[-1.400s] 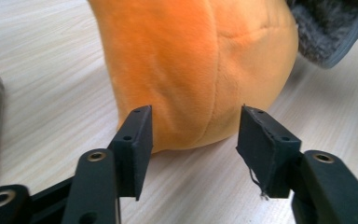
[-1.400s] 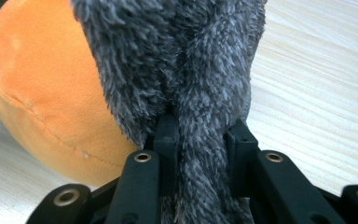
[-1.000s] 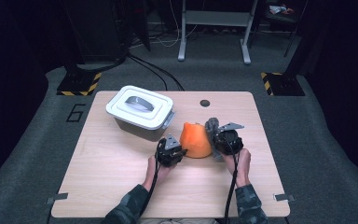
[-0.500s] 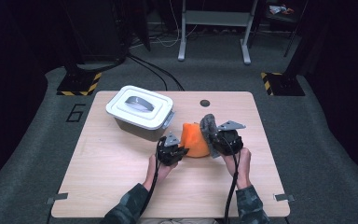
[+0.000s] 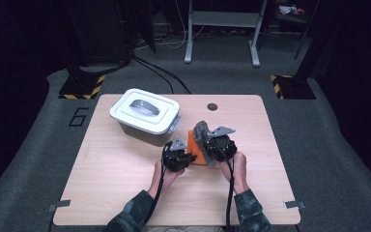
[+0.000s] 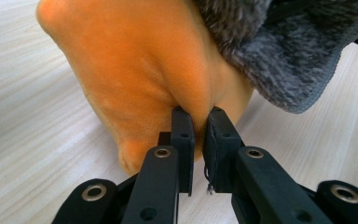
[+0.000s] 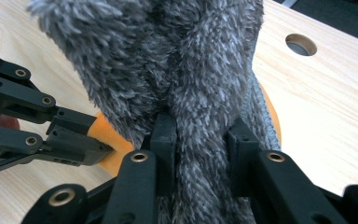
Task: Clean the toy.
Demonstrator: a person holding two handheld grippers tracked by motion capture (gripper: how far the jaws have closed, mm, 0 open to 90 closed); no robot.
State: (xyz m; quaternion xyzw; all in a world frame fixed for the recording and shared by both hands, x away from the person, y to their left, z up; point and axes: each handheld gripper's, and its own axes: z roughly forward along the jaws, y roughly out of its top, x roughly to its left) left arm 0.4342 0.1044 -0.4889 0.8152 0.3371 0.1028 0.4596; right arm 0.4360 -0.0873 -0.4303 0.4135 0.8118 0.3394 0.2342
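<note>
An orange cloth (image 5: 195, 151) lies bunched on the wooden table (image 5: 101, 169), just in front of centre. My left gripper (image 5: 188, 157) is shut on a fold at its near edge; in the left gripper view the jaws (image 6: 199, 114) pinch the orange cloth (image 6: 135, 60). A grey fluffy cloth (image 5: 202, 129) stands up over the orange one, with my right gripper (image 5: 206, 140) shut on it. In the right gripper view the grey fluffy cloth (image 7: 168, 46) fills the space between the jaws (image 7: 201, 126), and the left gripper (image 7: 98, 137) sits low at the left.
A white lidded box (image 5: 145, 113) with a grey handle stands at the back left, close to the cloths. A round cable hole (image 5: 212, 106) is near the table's far edge. Bare wood lies to the left, right and front.
My right gripper has carried the grey cloth a little up and to the left, so it now covers more of the orange cloth. The left hand has stayed put.
</note>
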